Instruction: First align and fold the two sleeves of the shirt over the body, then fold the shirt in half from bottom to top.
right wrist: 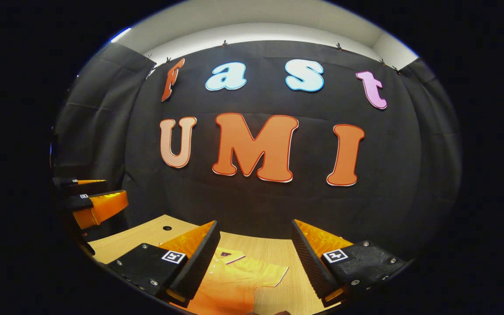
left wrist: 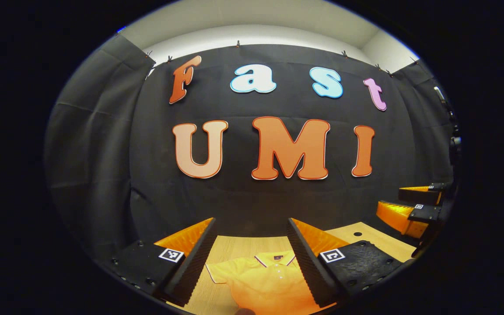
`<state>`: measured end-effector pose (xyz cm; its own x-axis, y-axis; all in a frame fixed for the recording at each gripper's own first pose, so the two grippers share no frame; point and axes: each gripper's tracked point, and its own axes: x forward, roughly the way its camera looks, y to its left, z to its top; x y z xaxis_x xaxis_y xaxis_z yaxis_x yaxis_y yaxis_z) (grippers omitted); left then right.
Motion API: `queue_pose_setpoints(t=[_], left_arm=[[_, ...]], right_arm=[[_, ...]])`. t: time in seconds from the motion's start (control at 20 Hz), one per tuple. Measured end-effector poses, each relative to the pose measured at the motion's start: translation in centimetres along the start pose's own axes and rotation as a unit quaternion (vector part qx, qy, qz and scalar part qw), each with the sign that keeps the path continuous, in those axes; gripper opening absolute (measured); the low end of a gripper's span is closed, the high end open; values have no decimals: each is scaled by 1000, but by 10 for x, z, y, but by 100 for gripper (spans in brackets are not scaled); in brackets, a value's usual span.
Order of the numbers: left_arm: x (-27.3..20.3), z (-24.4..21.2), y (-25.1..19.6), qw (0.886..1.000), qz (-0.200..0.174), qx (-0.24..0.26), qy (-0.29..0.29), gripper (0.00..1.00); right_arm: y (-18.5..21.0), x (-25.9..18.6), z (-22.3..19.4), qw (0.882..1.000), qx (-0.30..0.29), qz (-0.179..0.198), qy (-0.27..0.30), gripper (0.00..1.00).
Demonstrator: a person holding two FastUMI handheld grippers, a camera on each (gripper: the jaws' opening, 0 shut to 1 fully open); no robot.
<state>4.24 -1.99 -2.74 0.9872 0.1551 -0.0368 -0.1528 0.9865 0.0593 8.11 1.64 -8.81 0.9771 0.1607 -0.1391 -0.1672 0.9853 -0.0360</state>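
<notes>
Yellow-orange fabric marks the shirt [left wrist: 263, 284], a short-sleeved polo with a buttoned placket and a collar edged in a dark and pale stripe, lying flat on the light wood table [left wrist: 243, 247] with its collar toward the black cloth wall [left wrist: 243, 201]. In the left gripper view the left gripper [left wrist: 252, 258] hangs above the shirt with its two fingers spread wide, nothing between them, the collar showing in the gap. Off to the right of that view the right gripper [left wrist: 414, 205] is held above the table's far edge. In the right gripper view the right gripper's fingers are likewise spread apart and empty, with one sleeve [right wrist: 274, 273] lying on the wood between them.
</notes>
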Motion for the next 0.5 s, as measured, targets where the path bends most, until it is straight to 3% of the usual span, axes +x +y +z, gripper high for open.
queue_pose_setpoints(t=[0.3, 0.5], left_arm=[[1, 12, -11, 999, 9, 27, -22, 97], [-1, 12, -8, 998, 43, 38, -23, 97]], right_arm=[[-16, 47, -59, 996, 4, 4, 84, 98], [-41, 84, -106, 987, 32, -3, 158, 99]])
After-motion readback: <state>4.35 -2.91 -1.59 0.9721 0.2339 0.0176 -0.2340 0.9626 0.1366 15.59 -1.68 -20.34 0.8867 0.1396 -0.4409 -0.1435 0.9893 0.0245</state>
